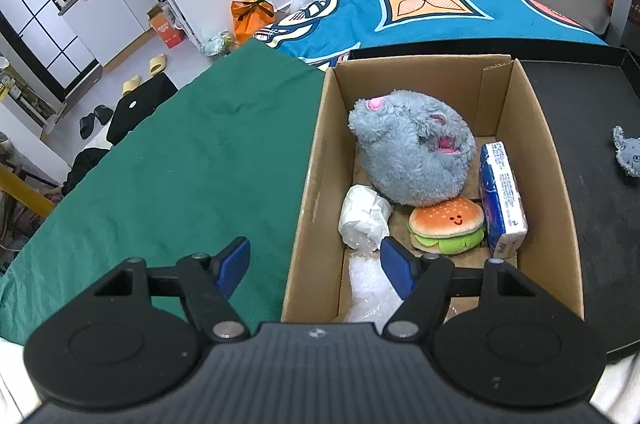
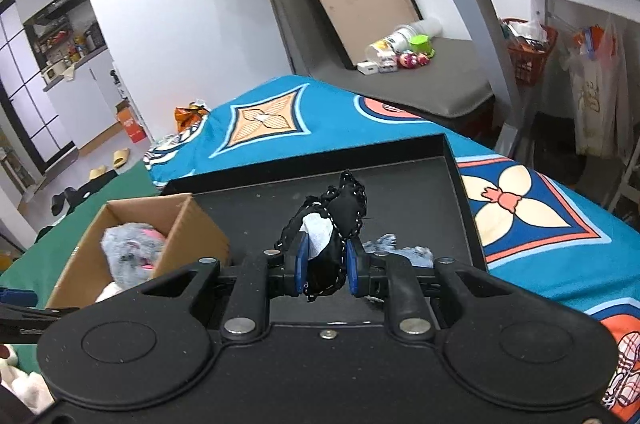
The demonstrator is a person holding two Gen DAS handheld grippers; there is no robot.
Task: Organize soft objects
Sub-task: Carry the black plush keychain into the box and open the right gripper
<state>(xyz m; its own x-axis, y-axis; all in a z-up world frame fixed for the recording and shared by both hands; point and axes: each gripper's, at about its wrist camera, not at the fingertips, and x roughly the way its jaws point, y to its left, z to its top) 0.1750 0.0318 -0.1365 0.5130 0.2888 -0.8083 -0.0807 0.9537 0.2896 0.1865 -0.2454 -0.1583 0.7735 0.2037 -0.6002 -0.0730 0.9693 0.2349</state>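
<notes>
A cardboard box (image 1: 316,163) stands between green cloth and a black tray. Inside lie a grey plush animal (image 1: 412,151), a plush burger (image 1: 446,230), a blue tissue pack (image 1: 500,199), a white wrapped bundle (image 1: 364,216) and clear bubble wrap (image 1: 370,288). My left gripper (image 1: 314,266) hangs open over the box's near left wall, nothing between its blue pads. My right gripper (image 2: 325,262) is shut on a black lacy fabric piece with a white tag (image 2: 336,220), lifted above the black tray (image 2: 460,163). A small blue-grey plush (image 2: 400,246) lies on the tray behind it, also visible as a blue-grey plush (image 1: 628,153).
Green cloth (image 1: 180,163) covers the surface left of the box. A blue patterned blanket (image 2: 540,207) lies beyond and right of the tray. The box (image 2: 132,224) sits left of my right gripper. A table leg (image 2: 492,35), bags and floor clutter stand farther off.
</notes>
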